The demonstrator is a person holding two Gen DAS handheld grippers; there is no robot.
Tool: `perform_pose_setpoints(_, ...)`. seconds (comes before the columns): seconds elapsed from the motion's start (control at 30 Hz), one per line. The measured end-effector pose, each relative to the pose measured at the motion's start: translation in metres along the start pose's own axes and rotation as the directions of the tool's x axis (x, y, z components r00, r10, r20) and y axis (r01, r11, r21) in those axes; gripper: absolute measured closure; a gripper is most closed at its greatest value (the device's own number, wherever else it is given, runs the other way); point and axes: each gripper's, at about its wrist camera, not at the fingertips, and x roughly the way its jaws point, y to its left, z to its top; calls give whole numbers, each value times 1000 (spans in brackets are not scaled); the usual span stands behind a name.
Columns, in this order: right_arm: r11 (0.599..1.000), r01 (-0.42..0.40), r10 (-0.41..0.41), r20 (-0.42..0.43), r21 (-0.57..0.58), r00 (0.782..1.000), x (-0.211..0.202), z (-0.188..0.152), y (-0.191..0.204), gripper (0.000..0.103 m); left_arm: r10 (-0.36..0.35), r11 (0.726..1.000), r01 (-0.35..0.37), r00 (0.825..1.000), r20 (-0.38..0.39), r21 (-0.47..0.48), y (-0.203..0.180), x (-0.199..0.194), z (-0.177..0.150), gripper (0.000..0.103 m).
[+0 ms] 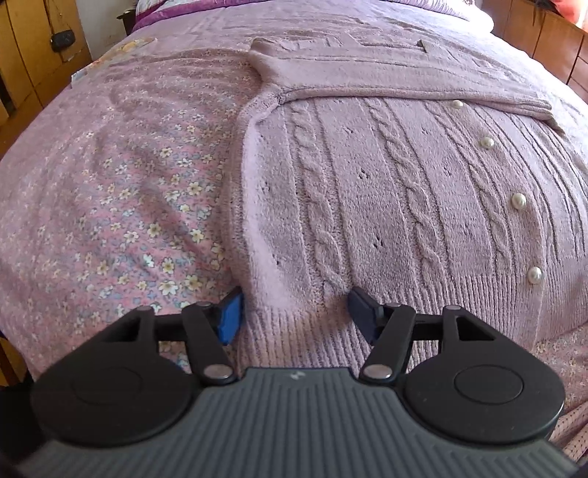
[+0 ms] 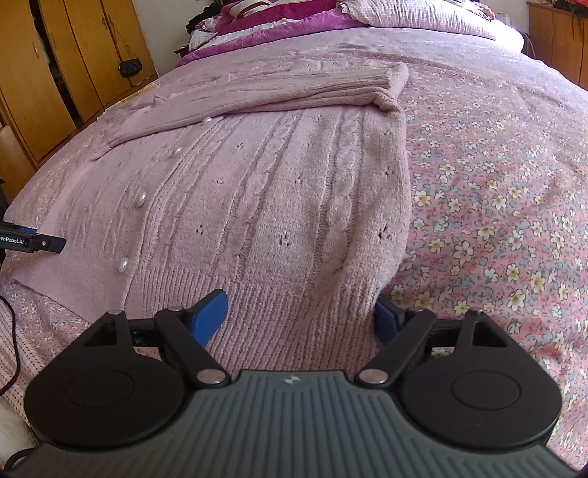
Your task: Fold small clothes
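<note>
A lilac cable-knit cardigan (image 1: 386,191) with pearl buttons (image 1: 518,200) lies flat on the bed, both sleeves folded across its chest. My left gripper (image 1: 296,316) is open and straddles the ribbed hem at the cardigan's left bottom corner: one blue pad (image 1: 231,318) sits just outside the side edge, the other finger rests on the knit. In the right wrist view the same cardigan (image 2: 275,206) is seen, with my right gripper (image 2: 297,316) standing wide open over the hem's right bottom corner. One of its fingers is on the ribbing, the other just past the edge. The left gripper's tip (image 2: 35,241) shows at the far left.
A pink floral bedspread (image 2: 496,206) covers the bed around the cardigan. Pillows and a magenta quilt (image 2: 279,25) are piled at the head. Wooden wardrobes (image 2: 62,66) with a hanging black pouch (image 2: 130,66) stand to the left. A black cable (image 2: 13,331) runs at the near left.
</note>
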Motion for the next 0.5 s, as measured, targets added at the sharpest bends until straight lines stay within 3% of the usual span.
perform_pose_setpoints(0.33, 999, 33, -33, 5, 22, 999, -3, 1, -2, 44, -2, 1000, 2, 1000, 0, -2, 0, -1, 0, 40)
perform_pose_setpoints(0.5, 998, 29, -30, 8, 48, 1000, -5, 3, -6, 69, -1, 1000, 1, 1000, 11, -3, 0, -2, 0, 43)
